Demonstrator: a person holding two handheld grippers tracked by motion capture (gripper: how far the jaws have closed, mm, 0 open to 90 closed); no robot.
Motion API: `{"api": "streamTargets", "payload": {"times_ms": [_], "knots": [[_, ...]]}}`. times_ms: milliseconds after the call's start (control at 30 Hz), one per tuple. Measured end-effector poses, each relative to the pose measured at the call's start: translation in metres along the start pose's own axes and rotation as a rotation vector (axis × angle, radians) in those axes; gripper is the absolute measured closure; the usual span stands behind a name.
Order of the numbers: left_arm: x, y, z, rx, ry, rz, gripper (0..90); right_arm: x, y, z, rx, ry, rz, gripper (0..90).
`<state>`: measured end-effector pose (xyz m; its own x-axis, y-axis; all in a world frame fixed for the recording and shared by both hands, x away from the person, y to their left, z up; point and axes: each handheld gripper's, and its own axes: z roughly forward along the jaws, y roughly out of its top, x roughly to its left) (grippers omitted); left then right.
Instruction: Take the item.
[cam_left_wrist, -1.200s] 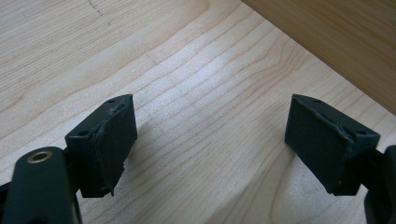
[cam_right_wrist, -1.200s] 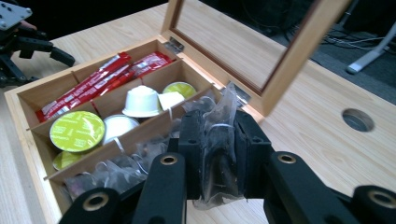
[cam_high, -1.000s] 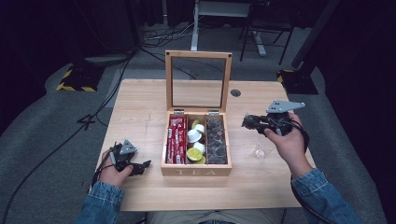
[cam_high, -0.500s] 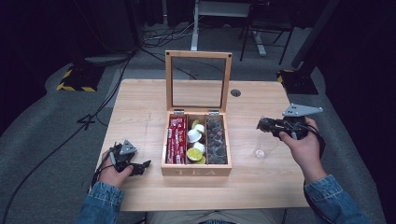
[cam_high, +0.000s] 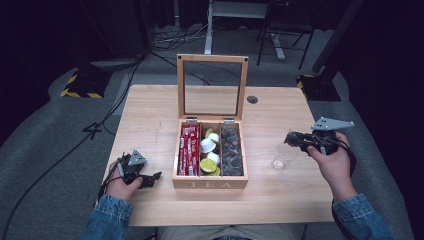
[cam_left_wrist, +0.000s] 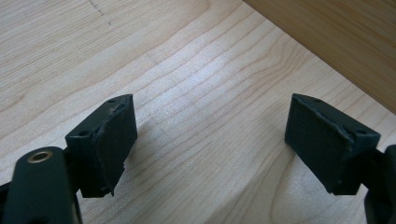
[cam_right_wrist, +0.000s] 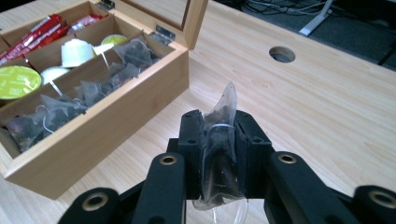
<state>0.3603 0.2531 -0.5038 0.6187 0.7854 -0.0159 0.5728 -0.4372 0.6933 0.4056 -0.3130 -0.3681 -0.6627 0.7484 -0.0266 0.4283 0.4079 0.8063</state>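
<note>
Right tongs pinch tea bag; wooden box front reads "TEA".

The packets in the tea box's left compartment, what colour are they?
Red packets with light lettering, clearest in the high view.

The desk is pale wood with fine grain lines. Left of the right gripper, which is black with brass-coloured screws, the tan wooden box holds red packets, white and lime-green pods and dark tea bags. Both sleeves are blue denim.
</note>
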Motion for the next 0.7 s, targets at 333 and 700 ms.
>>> {"api": "streamTargets", "payload": {"times_ms": [333,700], "knots": [[0.000,0.000,0.000,-0.001,0.000,-0.001,17.3,0.000,-0.016,0.010,0.042,0.010,0.016,75.1],[0.000,0.000,0.000,0.001,-0.001,0.000,17.3,0.003,-0.027,0.021,0.078,0.019,0.032,74.9]]}}
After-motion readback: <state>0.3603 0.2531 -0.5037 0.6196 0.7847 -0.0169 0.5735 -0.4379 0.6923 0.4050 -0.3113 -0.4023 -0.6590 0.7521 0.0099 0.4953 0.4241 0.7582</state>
